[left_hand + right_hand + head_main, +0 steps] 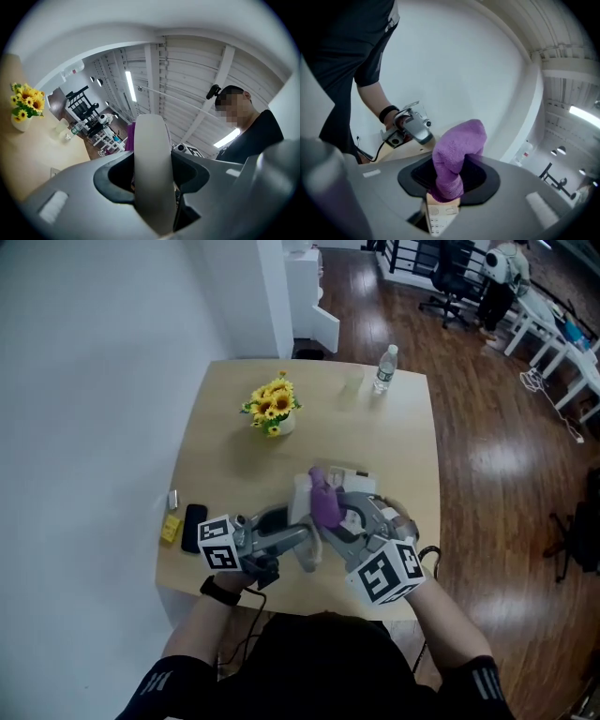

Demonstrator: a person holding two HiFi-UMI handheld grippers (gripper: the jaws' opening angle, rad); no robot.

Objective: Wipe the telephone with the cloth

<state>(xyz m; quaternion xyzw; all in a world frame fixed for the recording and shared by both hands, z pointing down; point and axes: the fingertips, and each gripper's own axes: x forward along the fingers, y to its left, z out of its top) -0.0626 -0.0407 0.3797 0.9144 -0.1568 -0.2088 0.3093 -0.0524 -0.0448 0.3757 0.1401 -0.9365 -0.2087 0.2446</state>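
My left gripper point(307, 542) is shut on the cream telephone handset point(151, 159), which stands upright between its jaws and is raised off the table. My right gripper point(330, 521) is shut on a purple cloth point(454, 150), bunched and sticking up out of the jaws. In the head view the purple cloth point(323, 504) lies right against the handset point(302, 507), between the two grippers. The white telephone base point(349, 480) rests on the wooden table just behind them; its speaker grille and keys point(439, 218) show below the cloth. Purple shows behind the handset in the left gripper view.
A vase of sunflowers point(273, 409) stands mid-table, and a water bottle point(384, 368) at the far right corner. A black object point(193, 526), a yellow block point(170, 529) and a small white item point(172, 499) lie by the left table edge point(167, 549). Wood floor lies to the right.
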